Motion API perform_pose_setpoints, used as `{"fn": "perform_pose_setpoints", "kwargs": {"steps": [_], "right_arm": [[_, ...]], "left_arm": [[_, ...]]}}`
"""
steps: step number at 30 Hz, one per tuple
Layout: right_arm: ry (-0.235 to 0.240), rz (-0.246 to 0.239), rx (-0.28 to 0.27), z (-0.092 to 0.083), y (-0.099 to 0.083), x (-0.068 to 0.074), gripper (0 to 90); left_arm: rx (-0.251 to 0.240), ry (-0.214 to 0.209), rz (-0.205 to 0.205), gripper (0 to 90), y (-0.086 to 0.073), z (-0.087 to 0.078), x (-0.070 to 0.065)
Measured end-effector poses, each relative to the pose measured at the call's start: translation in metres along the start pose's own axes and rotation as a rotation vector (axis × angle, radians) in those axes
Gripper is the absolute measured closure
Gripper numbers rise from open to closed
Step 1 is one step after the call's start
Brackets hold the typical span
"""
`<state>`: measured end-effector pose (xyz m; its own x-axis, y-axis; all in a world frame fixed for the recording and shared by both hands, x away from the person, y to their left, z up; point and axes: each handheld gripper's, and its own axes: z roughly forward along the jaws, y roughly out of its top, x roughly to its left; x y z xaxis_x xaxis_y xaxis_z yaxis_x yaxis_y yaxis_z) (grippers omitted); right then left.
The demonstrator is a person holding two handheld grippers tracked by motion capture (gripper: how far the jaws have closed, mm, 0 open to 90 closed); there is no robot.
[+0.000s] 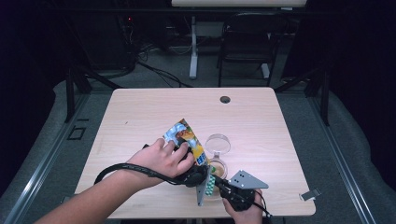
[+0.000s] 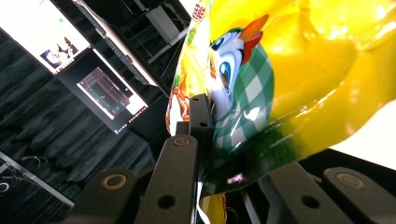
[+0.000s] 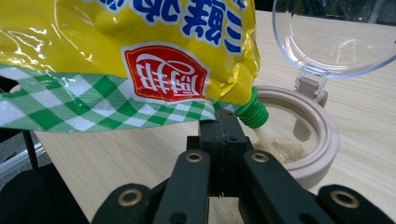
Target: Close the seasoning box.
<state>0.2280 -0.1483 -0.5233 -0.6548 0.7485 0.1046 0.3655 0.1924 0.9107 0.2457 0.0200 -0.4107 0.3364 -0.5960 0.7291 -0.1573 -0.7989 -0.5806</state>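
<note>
The table (image 1: 140,112) carries the whole job near its front edge, around six o'clock in the high view. Over it the pouch (image 1: 186,140) lies slanted, its long axis running from eleven o'clock, where its far end sits high, down to five o'clock, where its green spout (image 3: 252,113) points into the jar (image 3: 322,140). So the jar lies just below and beyond the spout, at about five o'clock from the pouch, and pouring seems to depend on holding that line.

The left gripper (image 2: 203,135) is nearer the body of the pouch, its jaws clamped on the checked lower part. The right gripper (image 3: 223,140) is nearer the spout end, its jaws pressed together on the checked bottom seam right beside the spout.

The jar stands with its clear lid (image 3: 327,37) swung back on its hinge towards twelve o'clock. Inside lie pale tan granules (image 3: 280,150), a shallow layer, with a thin stream falling from the spout.
</note>
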Motion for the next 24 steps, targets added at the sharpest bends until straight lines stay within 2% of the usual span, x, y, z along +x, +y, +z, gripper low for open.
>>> {"fn": "perform_pose_setpoints", "kwargs": {"steps": [24], "right_arm": [[-0.009, -0.008, 0.001, 0.0, 0.0, 0.0002, 90.0]], "left_arm": [[0.003, -0.018, -0.005, 86.0, -0.0005, 0.0004, -0.0009]]}}
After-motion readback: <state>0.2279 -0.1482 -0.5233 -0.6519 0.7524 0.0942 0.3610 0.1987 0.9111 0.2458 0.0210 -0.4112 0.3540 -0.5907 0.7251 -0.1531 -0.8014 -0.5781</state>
